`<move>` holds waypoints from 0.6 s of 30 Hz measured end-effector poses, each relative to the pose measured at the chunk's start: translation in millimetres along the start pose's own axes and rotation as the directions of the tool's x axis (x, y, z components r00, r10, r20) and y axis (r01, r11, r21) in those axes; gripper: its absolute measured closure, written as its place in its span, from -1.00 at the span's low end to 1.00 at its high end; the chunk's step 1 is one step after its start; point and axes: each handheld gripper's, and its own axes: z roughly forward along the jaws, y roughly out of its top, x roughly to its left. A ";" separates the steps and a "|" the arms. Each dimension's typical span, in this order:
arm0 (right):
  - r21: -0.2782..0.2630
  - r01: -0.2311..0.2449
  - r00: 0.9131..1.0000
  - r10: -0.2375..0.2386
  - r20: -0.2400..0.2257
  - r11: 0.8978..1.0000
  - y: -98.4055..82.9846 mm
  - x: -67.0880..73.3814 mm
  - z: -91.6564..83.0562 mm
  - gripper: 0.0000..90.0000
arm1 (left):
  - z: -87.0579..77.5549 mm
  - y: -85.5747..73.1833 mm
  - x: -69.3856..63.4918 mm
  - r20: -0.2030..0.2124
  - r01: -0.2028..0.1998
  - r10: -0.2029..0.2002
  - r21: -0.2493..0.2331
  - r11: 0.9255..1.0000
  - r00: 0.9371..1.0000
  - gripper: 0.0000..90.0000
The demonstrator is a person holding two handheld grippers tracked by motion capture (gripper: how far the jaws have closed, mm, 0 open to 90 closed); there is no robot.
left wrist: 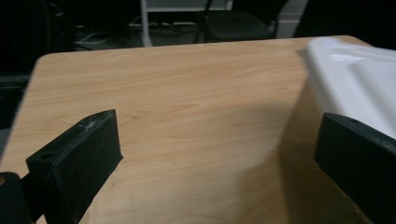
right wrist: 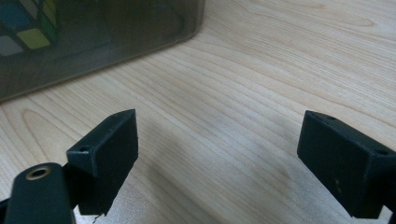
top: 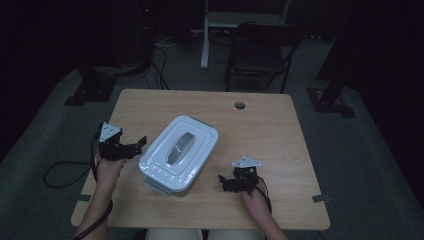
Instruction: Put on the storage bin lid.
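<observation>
The left gripper [top: 135, 146] is held by a hand [top: 108, 169] near the left edge of the tabletop [top: 260, 130], its forearm coming up from the near edge. It points level across the wood toward the box [top: 179, 154], with its tips just beside the box's left side. In the left gripper view its jaws stand wide apart over bare wood with nothing between them, and the white lid [left wrist: 359, 84] lies close by the right-hand jaw.

The right gripper [top: 223, 182] rests low near the near edge, right of the box, held by the other hand [top: 256, 199] and aimed at the box's near-right side. Its jaws are also spread, with only wood between them.

The box sits at the middle of the tabletop, turned at a slant, its lid on and a grey clasp [top: 156, 185] at its near end. Through the clear wall [right wrist: 93, 42] in the right gripper view, a cube with coloured squares [right wrist: 28, 28] shows inside.
</observation>
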 end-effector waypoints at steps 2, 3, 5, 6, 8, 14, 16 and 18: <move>0.001 0.003 1.000 -0.003 0.005 1.000 -0.2 -0.1 0.3 -0.72 | 6.0 -4.2 5.8 -0.007 0.016 -0.016 0.005 1.000 1.000 -0.96; 0.001 0.003 1.000 -0.003 0.006 1.000 -0.2 0.0 0.4 -0.72 | 9.4 -7.6 9.7 0.001 0.030 -0.030 0.003 1.000 1.000 -0.96; -0.002 0.002 1.000 -0.002 0.003 1.000 0.0 0.3 0.1 -0.72 | 15.0 -13.4 15.2 -0.005 0.038 -0.038 0.017 0.999 0.999 -0.96; -0.003 0.004 1.000 -0.004 0.007 1.000 0.3 0.5 -0.3 -0.72 | 16.8 -16.0 17.1 -0.007 0.039 -0.039 0.016 0.999 0.999 -0.96; -0.010 0.002 1.000 -0.002 0.007 1.000 0.7 0.3 -1.0 -0.72 | 20.7 -23.6 22.4 -0.010 0.059 -0.059 0.001 0.998 0.998 -0.96; -0.018 -0.010 1.000 0.010 0.015 1.000 3.0 -2.7 -1.1 -0.72 | 34.3 -41.8 24.4 -0.036 0.041 -0.039 0.060 0.997 0.999 -0.96; -0.023 -0.013 1.000 0.014 0.022 1.000 4.3 -3.8 0.0 -0.72 | 37.9 -43.7 22.0 -0.024 0.033 -0.031 0.074 0.997 0.999 -0.96; -0.031 -0.032 0.999 0.032 0.020 0.999 5.4 -4.3 1.3 -0.72 | 42.3 -44.8 18.4 -0.002 0.024 -0.024 0.092 0.995 1.000 -0.96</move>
